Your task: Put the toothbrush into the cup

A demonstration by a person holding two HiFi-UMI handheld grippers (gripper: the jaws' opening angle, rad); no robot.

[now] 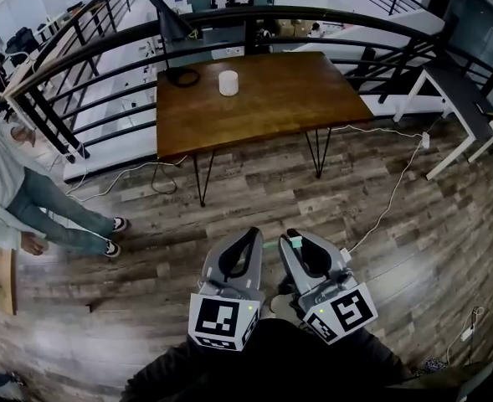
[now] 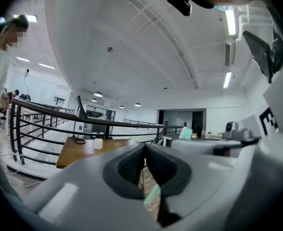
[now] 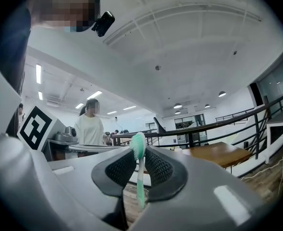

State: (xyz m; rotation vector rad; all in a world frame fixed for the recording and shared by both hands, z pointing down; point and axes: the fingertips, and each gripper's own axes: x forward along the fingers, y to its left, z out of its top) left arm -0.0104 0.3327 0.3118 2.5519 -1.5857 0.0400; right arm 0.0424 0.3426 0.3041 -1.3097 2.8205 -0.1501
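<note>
A white cup (image 1: pixel 228 83) stands on the brown wooden table (image 1: pixel 271 99) far ahead; it also shows small in the left gripper view as the cup (image 2: pixel 98 143) on the table (image 2: pixel 74 150). A green toothbrush (image 3: pixel 139 172) stands upright between the pads of my right gripper (image 3: pixel 139 160), bristle head on top. In the head view the right gripper (image 1: pixel 297 241) is low in the picture, well short of the table, with a bit of the green toothbrush (image 1: pixel 296 243) at its tips. My left gripper (image 1: pixel 251 235) is beside it, and in its own view the left gripper (image 2: pixel 144 150) has its pads together with nothing held.
A black desk lamp (image 1: pixel 172 30) stands behind the cup. A dark curved railing (image 1: pixel 79 65) runs behind the table. A person (image 1: pixel 16 195) stands at the left. A white desk (image 1: pixel 459 90) is at the right. Cables (image 1: pixel 397 182) lie on the wood floor.
</note>
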